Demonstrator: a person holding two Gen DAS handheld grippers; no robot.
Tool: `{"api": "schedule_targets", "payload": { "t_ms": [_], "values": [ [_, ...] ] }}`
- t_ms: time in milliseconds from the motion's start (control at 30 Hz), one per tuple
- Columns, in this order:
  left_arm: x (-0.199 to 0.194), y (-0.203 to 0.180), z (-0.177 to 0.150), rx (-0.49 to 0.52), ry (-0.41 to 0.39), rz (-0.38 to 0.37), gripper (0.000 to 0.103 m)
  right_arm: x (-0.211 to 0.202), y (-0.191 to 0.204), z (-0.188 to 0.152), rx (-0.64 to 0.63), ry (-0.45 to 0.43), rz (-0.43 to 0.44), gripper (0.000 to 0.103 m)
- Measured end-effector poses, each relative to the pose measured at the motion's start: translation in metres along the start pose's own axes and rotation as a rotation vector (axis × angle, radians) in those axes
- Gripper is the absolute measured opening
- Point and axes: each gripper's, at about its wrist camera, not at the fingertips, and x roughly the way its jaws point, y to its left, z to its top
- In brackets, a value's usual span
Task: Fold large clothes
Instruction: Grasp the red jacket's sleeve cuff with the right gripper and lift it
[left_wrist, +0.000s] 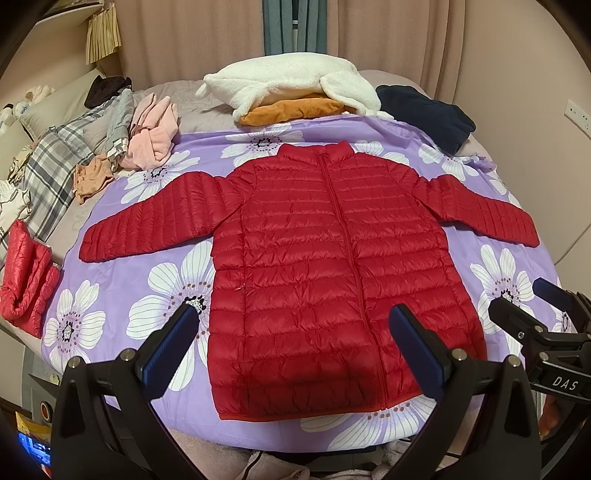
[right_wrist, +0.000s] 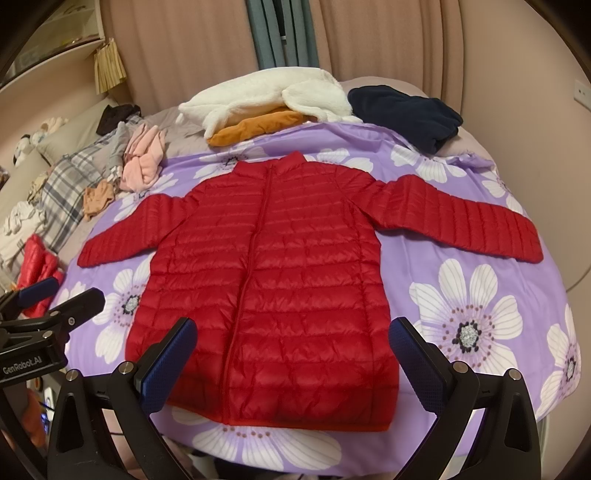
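The left gripper (left_wrist: 293, 325) hangs above the hem of the red puffer jacket (left_wrist: 325, 273), its blue-padded fingers (left_wrist: 173, 347) spread wide with nothing between them. The right gripper (right_wrist: 293, 338) hovers the same way over the lower half of the jacket, jaws wide apart and empty. Each shows at the edge of the other's view: the right gripper at the right margin of the left view, the left one at the left margin of the right view.

The jacket lies flat, front up and zipped, on a purple floral sheet (left_wrist: 147, 266), collar away from the grippers and both sleeves stretched sideways.

Beyond the collar sit a white fleece garment (left_wrist: 288, 83) on top of an orange one (left_wrist: 291, 109), with a dark navy garment (left_wrist: 424, 114) just beside them. To the left lie a pink garment (left_wrist: 153, 133), a plaid cloth (left_wrist: 51, 173) and a second, bunched red puffer (left_wrist: 27, 280) at the sheet's edge.

Only the left view shows a small lit screen (left_wrist: 33, 448) at its lower left corner.
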Motion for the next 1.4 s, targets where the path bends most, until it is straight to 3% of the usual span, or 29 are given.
{"api": "schedule_targets", "payload": {
  "t_ms": [433, 600, 767, 1000, 1133, 1267, 1400],
  "values": [
    [0.005, 0.004, -0.002, -0.021, 0.018, -0.009, 0.103, 0.002, 0.0, -0.004, 0.008, 0.0, 0.002, 0.102],
    [0.031, 0.021, -0.008, -0.106, 0.098, -0.058, 0.103, 0.014, -0.018, -0.01, 0.102, 0.018, 0.094, 0.102],
    [0.058, 0.031, -0.008, -0.195, 0.178, -0.157, 0.103, 0.026, -0.063, -0.021, 0.278, 0.009, 0.139, 0.102],
    [0.089, 0.045, -0.015, -0.389, 0.167, -0.41, 0.103, 0.041, -0.144, -0.036, 0.546, -0.063, 0.177, 0.102],
    [0.104, 0.04, -0.009, -0.362, 0.189, -0.408, 0.103, 0.052, -0.185, -0.046, 0.662, -0.097, 0.153, 0.102],
    [0.128, 0.036, -0.003, -0.345, 0.27, -0.408, 0.103, 0.065, -0.23, -0.047, 0.806, -0.132, 0.152, 0.102],
    [0.15, 0.036, 0.0, -0.368, 0.311, -0.419, 0.103, 0.074, -0.263, -0.032, 0.829, -0.175, 0.099, 0.102]
  ]
}}
